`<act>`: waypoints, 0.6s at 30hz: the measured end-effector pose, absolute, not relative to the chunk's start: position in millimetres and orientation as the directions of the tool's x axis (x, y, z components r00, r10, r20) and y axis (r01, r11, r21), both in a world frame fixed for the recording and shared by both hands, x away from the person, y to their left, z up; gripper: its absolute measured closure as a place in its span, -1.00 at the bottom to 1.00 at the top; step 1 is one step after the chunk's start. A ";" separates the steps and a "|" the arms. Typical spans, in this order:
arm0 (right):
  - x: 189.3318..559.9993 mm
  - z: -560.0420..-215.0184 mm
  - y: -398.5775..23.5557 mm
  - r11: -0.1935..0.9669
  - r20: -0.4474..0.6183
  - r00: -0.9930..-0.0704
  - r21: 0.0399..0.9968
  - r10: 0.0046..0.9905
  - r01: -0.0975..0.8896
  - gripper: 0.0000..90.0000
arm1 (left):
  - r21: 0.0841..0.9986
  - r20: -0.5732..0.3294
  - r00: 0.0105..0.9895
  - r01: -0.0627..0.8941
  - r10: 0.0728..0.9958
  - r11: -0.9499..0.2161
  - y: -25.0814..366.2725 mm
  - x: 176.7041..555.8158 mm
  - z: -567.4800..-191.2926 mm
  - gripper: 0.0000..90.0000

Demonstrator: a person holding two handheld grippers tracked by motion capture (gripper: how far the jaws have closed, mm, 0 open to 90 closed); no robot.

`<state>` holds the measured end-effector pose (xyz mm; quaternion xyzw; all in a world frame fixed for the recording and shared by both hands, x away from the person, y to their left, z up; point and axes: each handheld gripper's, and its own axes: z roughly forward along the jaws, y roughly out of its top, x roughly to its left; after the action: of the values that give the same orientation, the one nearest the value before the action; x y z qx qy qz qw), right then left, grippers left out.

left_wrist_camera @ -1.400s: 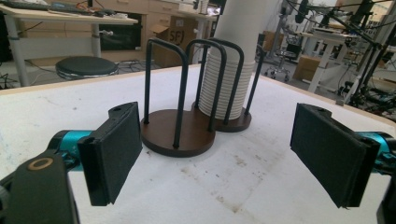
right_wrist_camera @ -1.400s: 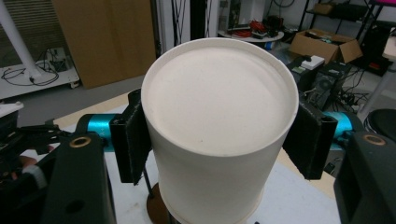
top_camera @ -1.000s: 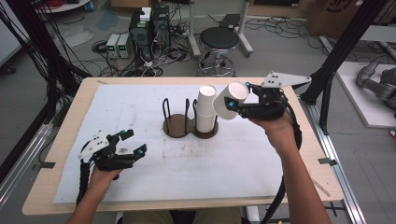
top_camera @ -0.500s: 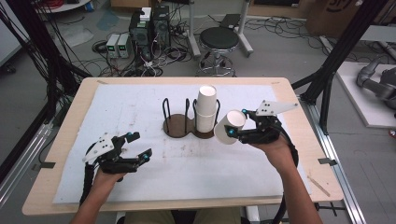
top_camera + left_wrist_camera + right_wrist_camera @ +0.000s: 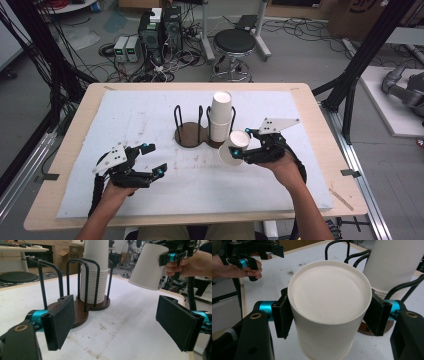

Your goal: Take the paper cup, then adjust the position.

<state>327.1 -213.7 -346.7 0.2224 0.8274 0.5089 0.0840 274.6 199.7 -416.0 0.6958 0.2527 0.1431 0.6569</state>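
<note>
**Cup lowered beside the rack**

My right gripper (image 5: pixel 239 150) has sunk from above the stack, clamped on the white paper cup (image 5: pixel 234 147), bottom tilted up, toward the table's right edge from the wooden cup rack (image 5: pixel 192 136). My left gripper (image 5: pixel 152 159) has just widened, empty, well apart near the front-left corner.

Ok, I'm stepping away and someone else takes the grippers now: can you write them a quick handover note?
Right gripper: shut on one white paper cup, held tilted above the table, beside the holder.
Left gripper: jaws just opened wider, nothing between them, low over the white mat.
Cup stack: in the right bay of the wire cup holder; left bay vacant.
Done: one cup is off the stack.
Left: probably set the cup down on the mat.
</note>
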 end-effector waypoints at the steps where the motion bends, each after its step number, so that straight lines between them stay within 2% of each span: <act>1: 326.6 -346.1 -212.7 0.384 0.088 -0.888 0.879 0.451 0.282 -0.26 | 0.986 -0.133 0.831 0.164 0.540 -0.009 199.7 274.6 -416.0 -0.65; 18: 321.4 -345.1 -198.3 0.389 0.085 -0.912 0.885 0.401 0.254 -0.26 | 0.988 -0.120 0.896 0.151 0.429 -0.039 176.5 280.4 -410.3 -0.65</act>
<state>321.4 -198.3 -345.1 0.1970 0.8305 0.5162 0.0711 280.4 176.5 -410.3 0.7133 0.2032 0.1046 0.6626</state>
